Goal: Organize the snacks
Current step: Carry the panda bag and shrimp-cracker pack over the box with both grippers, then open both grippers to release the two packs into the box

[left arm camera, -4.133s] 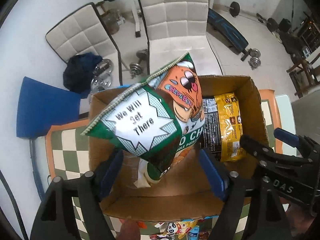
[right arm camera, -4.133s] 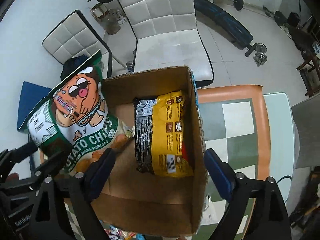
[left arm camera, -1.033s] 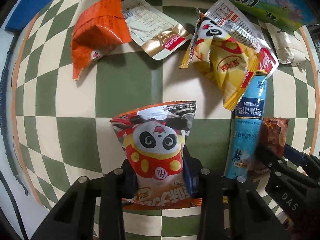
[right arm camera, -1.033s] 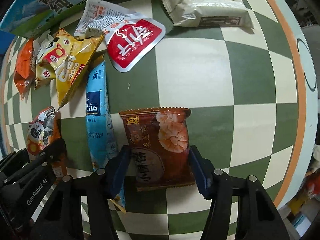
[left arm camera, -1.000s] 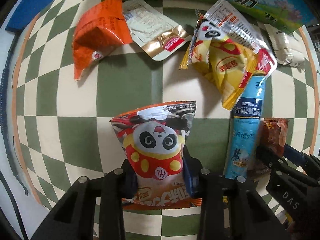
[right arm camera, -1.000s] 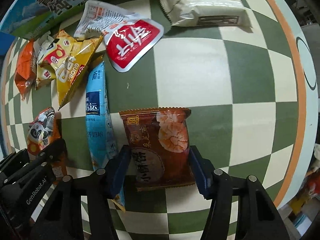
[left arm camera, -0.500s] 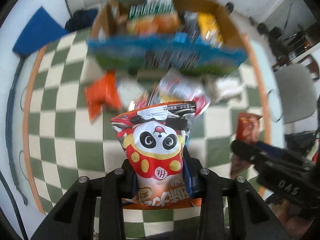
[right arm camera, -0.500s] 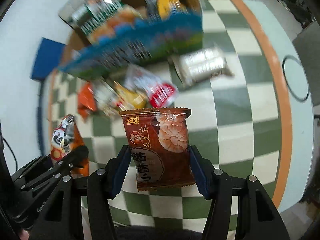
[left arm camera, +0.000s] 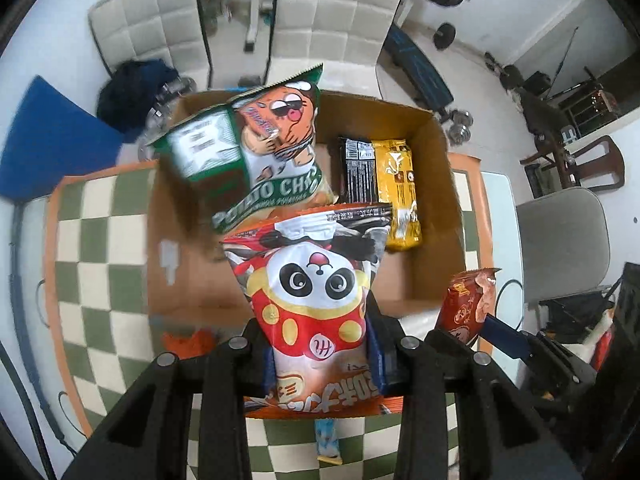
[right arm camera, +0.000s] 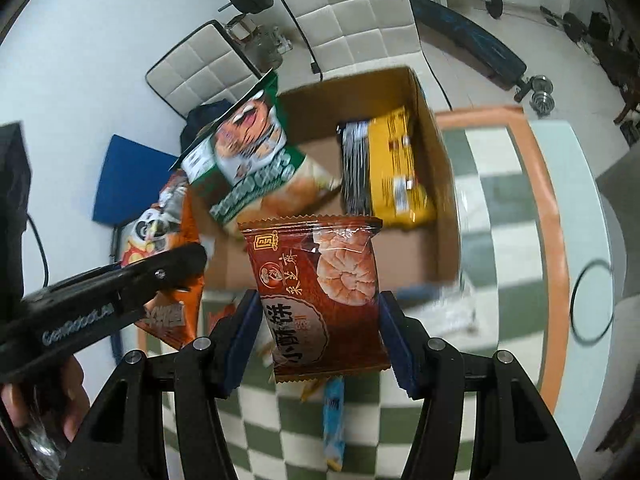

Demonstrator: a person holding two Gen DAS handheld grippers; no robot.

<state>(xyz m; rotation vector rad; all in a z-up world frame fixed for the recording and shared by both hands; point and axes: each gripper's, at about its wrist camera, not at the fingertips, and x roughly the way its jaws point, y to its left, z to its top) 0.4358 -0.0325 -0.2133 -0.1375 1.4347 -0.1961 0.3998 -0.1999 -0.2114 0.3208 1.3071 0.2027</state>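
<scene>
My left gripper (left arm camera: 320,356) is shut on a red and orange panda snack bag (left arm camera: 316,296), held above the near edge of the open cardboard box (left arm camera: 440,152). My right gripper (right arm camera: 320,332) is shut on a brown shrimp-cracker packet (right arm camera: 320,292), also held above the box's (right arm camera: 444,208) near side. In the box a green potato chips bag (left arm camera: 272,152) leans at the left and a yellow and black packet (left arm camera: 384,184) lies at the right. The right gripper with its brown packet (left arm camera: 464,304) shows at the right of the left wrist view.
The box stands on a green and white checkered table (left arm camera: 104,256) with an orange rim. A blue stick packet (right arm camera: 334,420) and an orange bag (left arm camera: 188,342) lie on the table near the box. White chairs (left arm camera: 336,8) and gym weights stand beyond the table.
Both grippers have lifted their packets off the table and swung up over the cardboard box. The loose snacks on the table have dropped out of view below.
</scene>
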